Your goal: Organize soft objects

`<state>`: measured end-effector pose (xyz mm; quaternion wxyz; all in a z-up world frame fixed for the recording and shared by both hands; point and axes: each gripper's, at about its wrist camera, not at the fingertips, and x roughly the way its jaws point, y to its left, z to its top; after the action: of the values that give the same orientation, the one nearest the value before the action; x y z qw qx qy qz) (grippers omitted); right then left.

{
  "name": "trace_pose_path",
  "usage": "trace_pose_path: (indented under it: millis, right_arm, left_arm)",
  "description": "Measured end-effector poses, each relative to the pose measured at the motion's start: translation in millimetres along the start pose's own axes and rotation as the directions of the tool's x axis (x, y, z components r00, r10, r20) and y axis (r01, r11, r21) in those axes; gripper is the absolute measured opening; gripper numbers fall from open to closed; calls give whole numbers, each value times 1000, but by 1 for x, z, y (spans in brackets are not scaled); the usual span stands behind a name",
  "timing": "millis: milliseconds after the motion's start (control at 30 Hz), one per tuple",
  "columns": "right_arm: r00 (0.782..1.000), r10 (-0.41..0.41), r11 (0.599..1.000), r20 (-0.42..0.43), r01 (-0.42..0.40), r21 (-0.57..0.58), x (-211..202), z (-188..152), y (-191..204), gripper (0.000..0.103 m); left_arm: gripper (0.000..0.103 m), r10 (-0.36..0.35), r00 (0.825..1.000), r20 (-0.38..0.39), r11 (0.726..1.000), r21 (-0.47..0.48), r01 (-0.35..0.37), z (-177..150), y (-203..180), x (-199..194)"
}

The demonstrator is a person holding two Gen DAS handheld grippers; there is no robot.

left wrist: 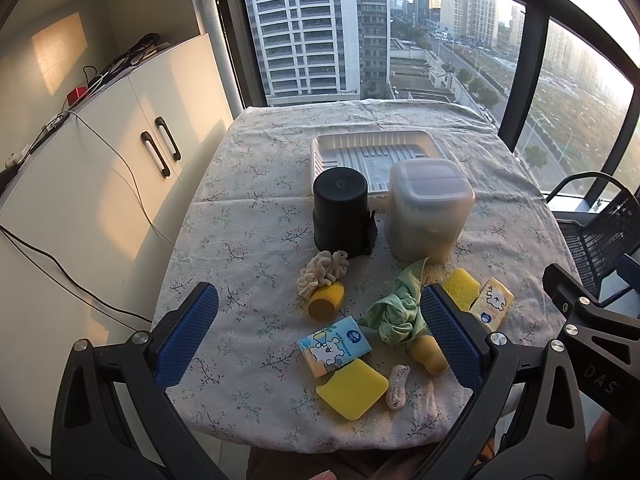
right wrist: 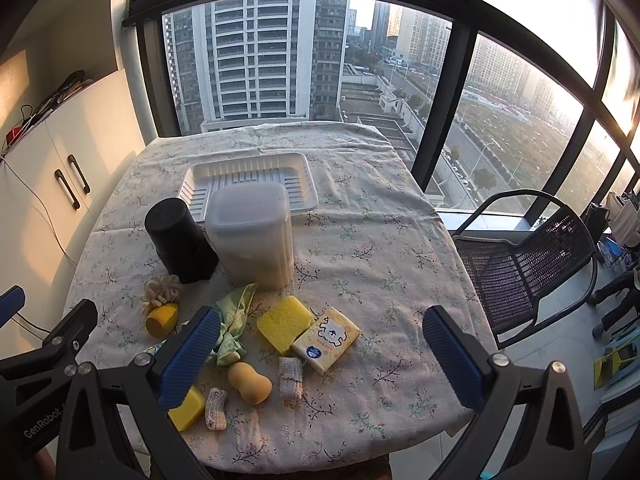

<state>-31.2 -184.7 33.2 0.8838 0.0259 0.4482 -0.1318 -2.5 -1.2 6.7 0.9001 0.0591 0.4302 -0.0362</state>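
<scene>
so both grippers hang wide apart and empty over the near table edge, left gripper (left wrist: 318, 320) and right gripper (right wrist: 320, 340). soft things lie scattered near: green cloth (left wrist: 396, 312), yellow sponge (left wrist: 352, 392), tissue pack (left wrist: 334, 344), maybe a knitted roll (left wrist: 397, 386). farther off, the white tray (left wrist: 332, 146) sits behind a lidded box (left wrist: 426, 216).
</scene>
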Motion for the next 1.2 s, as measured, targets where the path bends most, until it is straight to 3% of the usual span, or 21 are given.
trace_pose_path:
  millis: [1200]
  right_arm:
    - [1000, 1, 1000, -8, -1, 0, 3, -1, -2, 103]
  left_arm:
    - [103, 14, 1000, 1, 1000, 10, -14, -1, 1, 2]
